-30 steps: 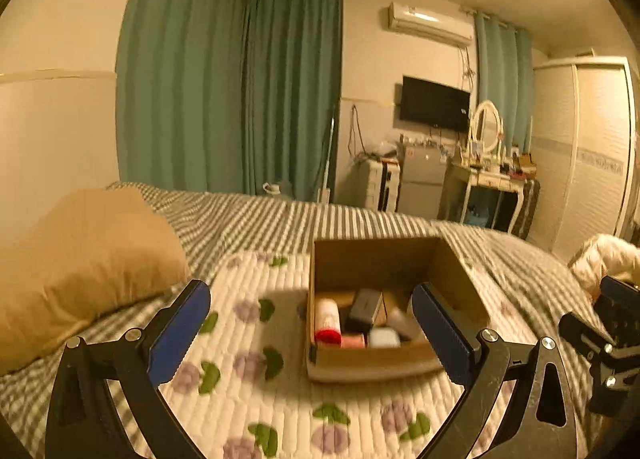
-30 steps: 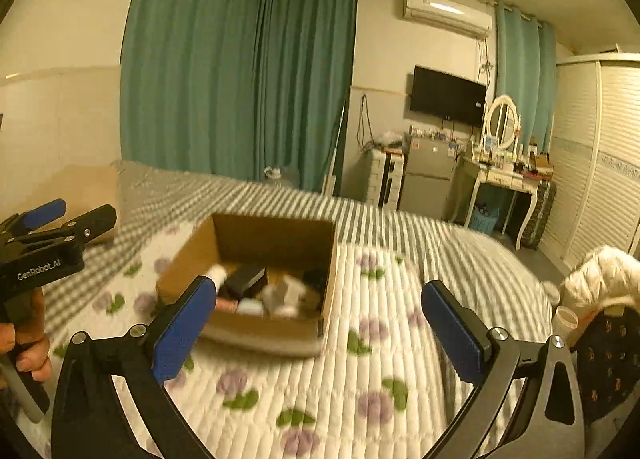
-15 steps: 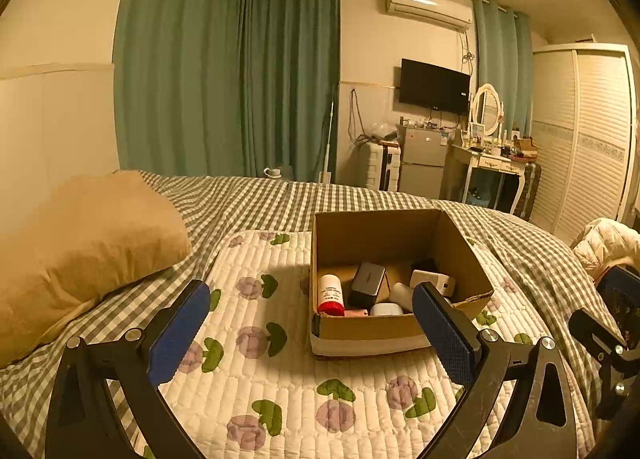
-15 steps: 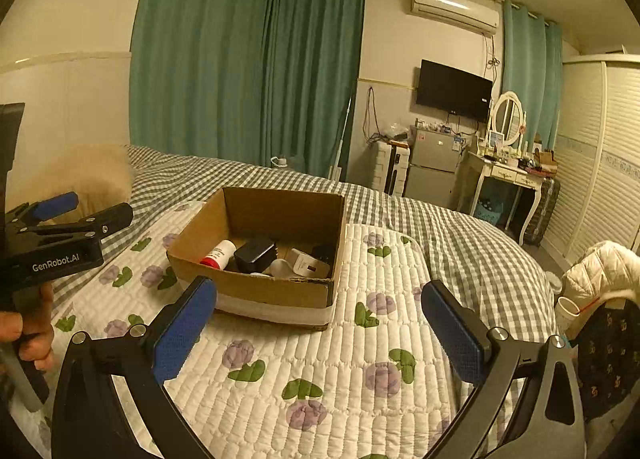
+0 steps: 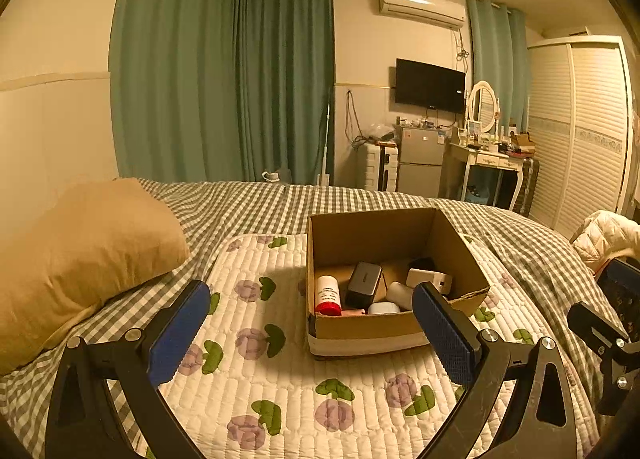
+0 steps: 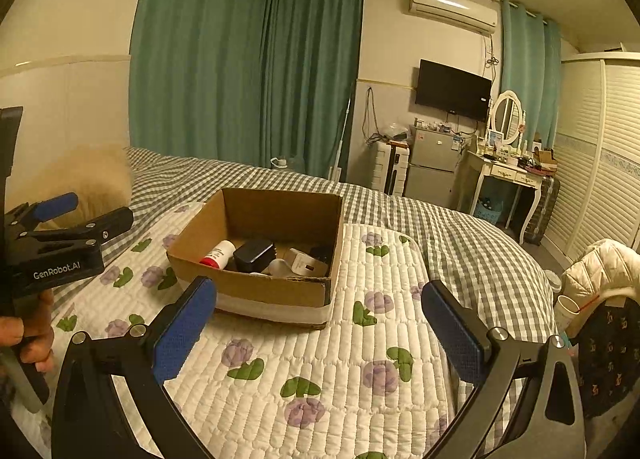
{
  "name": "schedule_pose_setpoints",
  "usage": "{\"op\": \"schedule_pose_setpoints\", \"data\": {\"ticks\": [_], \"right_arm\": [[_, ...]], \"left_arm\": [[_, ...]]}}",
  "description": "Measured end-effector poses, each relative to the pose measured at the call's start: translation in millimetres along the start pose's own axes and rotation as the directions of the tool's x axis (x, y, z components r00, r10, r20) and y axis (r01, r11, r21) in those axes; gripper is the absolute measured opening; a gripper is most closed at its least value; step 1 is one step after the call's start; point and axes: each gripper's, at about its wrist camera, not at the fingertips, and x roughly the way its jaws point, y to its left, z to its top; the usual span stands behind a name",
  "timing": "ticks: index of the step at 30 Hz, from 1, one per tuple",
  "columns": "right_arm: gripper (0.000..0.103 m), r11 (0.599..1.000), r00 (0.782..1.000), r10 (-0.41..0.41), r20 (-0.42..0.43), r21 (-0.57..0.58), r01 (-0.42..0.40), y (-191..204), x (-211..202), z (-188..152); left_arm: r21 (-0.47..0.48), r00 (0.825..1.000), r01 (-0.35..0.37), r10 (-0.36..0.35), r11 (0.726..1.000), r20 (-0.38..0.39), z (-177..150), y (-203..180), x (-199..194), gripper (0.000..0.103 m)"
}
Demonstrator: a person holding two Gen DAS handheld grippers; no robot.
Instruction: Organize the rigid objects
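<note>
Mid-frame on the bed, the box [image 5: 394, 323] keeps small items corralled, while both grippers [image 5: 312, 333] [image 6: 318, 333] hover with jaws wide open, empty.

Box [image 5: 362, 329] on quilt [image 5: 256, 391] — pillow [image 5: 80, 251] left

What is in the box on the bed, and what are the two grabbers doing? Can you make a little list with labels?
place: flowered quilted mat on a checked bed
box: open cardboard box on the mat
inside: white bottle with red cap, dark case, white charger, other small items
left gripper: jaws open, empty, in front of the box
right gripper: jaws open, empty
pillow: left of the mat
</note>
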Motion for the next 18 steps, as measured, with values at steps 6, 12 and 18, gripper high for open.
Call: {"op": "schedule_pose_setpoints", "data": {"ticks": [6, 12, 18], "right_arm": [[0.103, 1.0, 1.0, 0.004, 0.0, -0.003, -0.004, 3.1, 1.2, 0.0], [0.103, 1.0, 1.0, 0.006, -0.008, 0.005, -0.006, 4.6, 2.9, -0.5], [0.103, 1.0, 1.0, 0.005, 0.001, -0.01, -0.005, 7.2, 0.8, -0.5]], "left_arm": [[0.017, 1.0, -0.004, 0.004, 1.0, -0.007, -0.7, -1.0, 2.2, 0.103], [0.007, 1.0, -0.008, 0.008, 1.0, -0.019, -1.0, 2.1, 5.0, 0.103], [0.007, 1.0, -0.005, 0.005, 1.0, -0.019, -1.6, 3.4, 5.0, 0.103]]}}
